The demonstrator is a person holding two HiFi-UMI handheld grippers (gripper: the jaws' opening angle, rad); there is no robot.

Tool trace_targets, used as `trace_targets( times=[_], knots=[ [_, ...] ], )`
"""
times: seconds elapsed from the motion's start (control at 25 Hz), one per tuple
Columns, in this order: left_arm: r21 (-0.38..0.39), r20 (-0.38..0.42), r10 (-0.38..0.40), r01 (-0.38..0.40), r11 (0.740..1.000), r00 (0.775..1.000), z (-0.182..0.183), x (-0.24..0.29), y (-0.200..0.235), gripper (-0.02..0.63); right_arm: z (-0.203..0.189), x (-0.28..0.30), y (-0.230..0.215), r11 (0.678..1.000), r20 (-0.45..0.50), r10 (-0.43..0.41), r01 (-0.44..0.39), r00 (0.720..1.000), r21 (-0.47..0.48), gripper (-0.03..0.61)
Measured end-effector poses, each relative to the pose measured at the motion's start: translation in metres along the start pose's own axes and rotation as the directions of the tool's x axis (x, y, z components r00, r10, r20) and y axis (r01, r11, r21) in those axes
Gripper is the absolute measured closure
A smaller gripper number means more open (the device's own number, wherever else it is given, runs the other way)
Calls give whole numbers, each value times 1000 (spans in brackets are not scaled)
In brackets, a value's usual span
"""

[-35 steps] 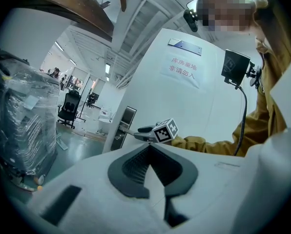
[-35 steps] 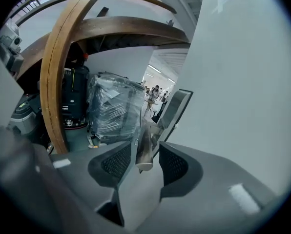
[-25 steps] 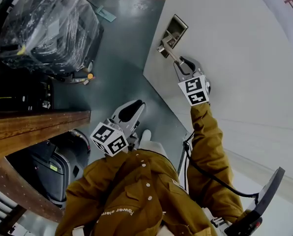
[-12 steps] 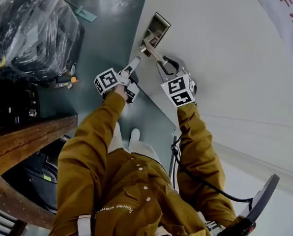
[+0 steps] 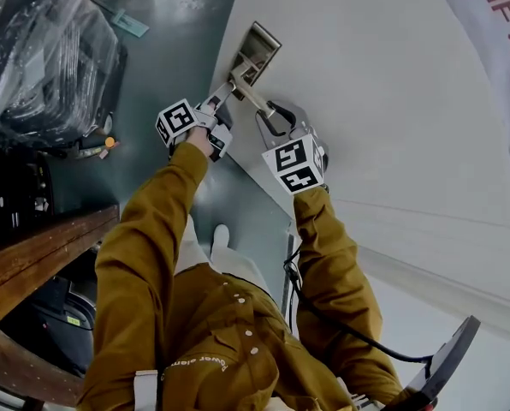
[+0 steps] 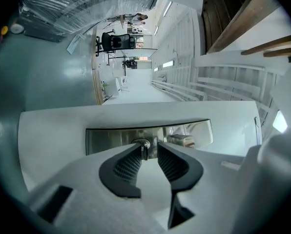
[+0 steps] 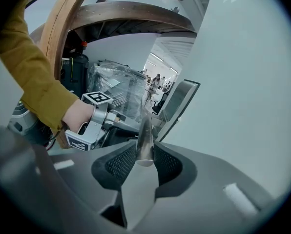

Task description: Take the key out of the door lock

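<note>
- The key looks small, hard and light. It sticks out of the door lock, between the tips of the left claw.
- The left claw is closing on the key's head, the best spot to pinch, but is not squeezing yet.
- The right claw squeezes the door handle.

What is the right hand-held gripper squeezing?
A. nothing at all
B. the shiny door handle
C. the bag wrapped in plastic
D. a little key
B. In the right gripper view, the right hand-held gripper has both dark pads pressed on the sides of the metal door handle, which sticks out from the door.
</note>
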State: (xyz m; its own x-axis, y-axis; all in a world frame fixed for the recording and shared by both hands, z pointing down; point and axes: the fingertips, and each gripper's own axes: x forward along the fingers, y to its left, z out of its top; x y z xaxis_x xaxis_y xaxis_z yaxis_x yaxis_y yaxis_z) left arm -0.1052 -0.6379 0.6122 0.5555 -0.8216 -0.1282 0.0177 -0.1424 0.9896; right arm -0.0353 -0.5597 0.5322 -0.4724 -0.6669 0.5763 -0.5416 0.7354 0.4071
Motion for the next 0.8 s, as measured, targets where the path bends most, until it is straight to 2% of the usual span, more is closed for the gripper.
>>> trace_targets(
  times=[0.12,0.4,0.6,0.8],
  knots=[
    [5,1,24,-24,1000,1000,-2,4,4,584,-2,0,-1,1000,-4,-1,1,1000,3,457],
    [10,-14,39,-39,999,999,-3,5,4,592,-3,1,-5,999,-43,-38,39,998,21,457],
    [-68,-49,61,-64,996,997,-5,-11,6,594,-4,1,-4,999,-67,-46,47,997,21,457],
    [20,-87,67,-65,998,994,-13,-57,-3,592,-5,0,-5,998,-76,-67,66,995,-9,457]
  ],
)
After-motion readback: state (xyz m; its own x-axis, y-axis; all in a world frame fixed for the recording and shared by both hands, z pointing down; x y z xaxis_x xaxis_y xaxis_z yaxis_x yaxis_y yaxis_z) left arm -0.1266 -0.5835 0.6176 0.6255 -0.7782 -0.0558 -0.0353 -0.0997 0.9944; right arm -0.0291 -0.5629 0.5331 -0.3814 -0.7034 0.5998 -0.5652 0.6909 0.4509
